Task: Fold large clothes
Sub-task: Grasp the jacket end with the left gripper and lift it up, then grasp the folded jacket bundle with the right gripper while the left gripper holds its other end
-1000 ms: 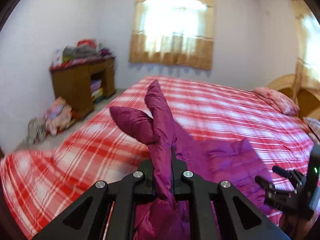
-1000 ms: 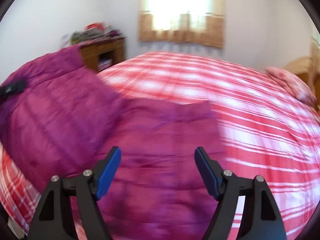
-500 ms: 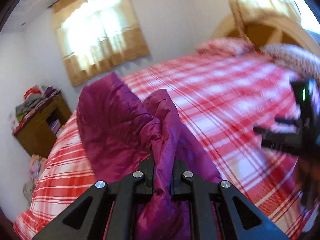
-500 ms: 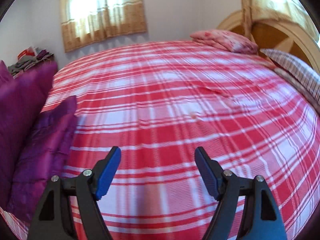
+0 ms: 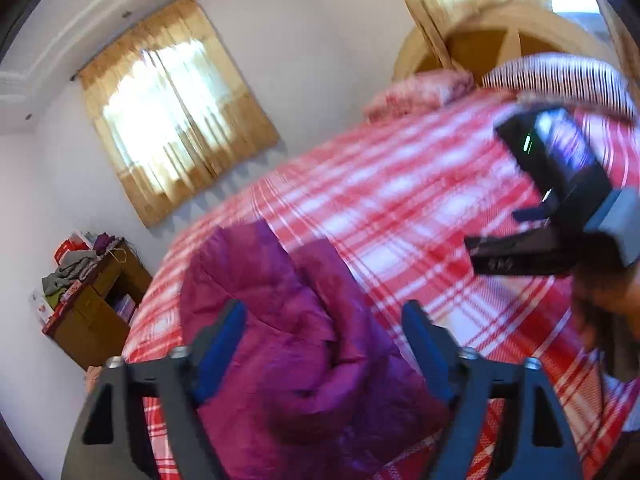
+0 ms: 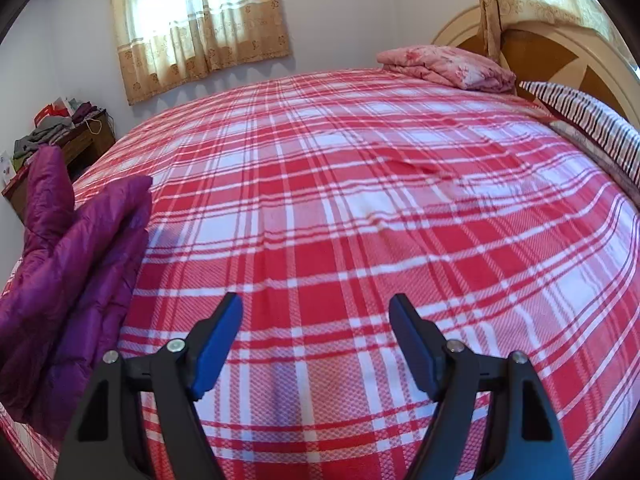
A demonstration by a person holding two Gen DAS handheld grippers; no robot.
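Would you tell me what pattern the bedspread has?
The bedspread is a red-and-white plaid; it shows best in the right wrist view.

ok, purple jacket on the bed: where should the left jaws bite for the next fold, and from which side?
Probably the raised ridge of the purple jacket, which lies bunched on the plaid bedspread. That fold stands proud, so there is an edge to pinch. Come from above and the near side: the left gripper already has its jaws open over it, having just released.
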